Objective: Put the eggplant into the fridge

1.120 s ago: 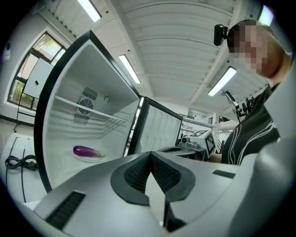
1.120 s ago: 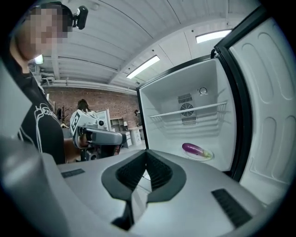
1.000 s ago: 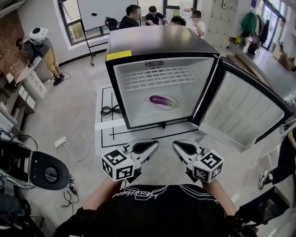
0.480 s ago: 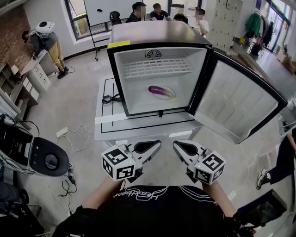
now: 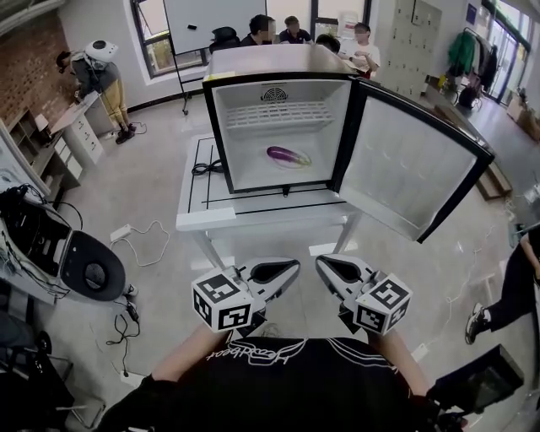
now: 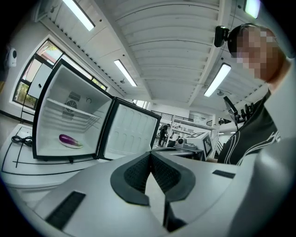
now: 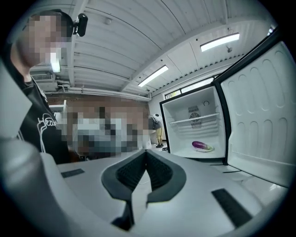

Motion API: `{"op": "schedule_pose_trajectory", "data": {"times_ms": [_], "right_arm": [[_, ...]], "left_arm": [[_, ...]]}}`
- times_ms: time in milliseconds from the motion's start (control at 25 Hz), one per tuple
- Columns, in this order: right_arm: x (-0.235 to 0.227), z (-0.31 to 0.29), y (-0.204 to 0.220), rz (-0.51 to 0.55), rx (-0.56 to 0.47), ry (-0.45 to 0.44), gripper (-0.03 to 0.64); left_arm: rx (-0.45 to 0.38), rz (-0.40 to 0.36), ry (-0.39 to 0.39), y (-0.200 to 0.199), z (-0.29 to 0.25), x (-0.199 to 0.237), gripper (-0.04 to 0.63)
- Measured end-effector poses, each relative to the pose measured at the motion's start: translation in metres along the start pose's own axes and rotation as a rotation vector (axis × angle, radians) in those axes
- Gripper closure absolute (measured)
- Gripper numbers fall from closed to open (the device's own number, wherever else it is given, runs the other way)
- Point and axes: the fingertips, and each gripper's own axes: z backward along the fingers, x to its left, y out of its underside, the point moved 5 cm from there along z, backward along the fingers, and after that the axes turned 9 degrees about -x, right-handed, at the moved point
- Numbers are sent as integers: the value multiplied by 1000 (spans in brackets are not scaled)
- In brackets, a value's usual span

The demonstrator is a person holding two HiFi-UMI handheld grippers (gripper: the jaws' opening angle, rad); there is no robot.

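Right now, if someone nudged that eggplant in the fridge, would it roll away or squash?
The eggplant is long and rounded, so it would probably roll sideways, though the shallow plate under it may check that. Its glossy purple skin looks smooth, likely slightly slippery. It lies unsagging, so it is probably firm.

This is an open, lab-like workroom: a whiteboard, people seated together at the back, lockers, ceiling strip lights, a power strip trailing cable across the floor, and a fridge on a line-marked table.
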Motion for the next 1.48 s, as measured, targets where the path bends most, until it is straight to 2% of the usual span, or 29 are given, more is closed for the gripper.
{"op": "schedule_pose_trajectory", "data": {"times_ms": [120,600,1200,1480], "right_arm": [[16,18,1,16,3,-10,611],[48,76,4,45,2,-1,611],[55,94,6,51,-11,-4,611],[58,98,5,100,0,1,611]], "left_arm": [[-15,16,1,6,5,-25,587],[-34,-15,-16,21,18,-87,586],[-16,-34,-11,24,13,-104,586],[-18,-33,-17,24,13,-106,586]]}}
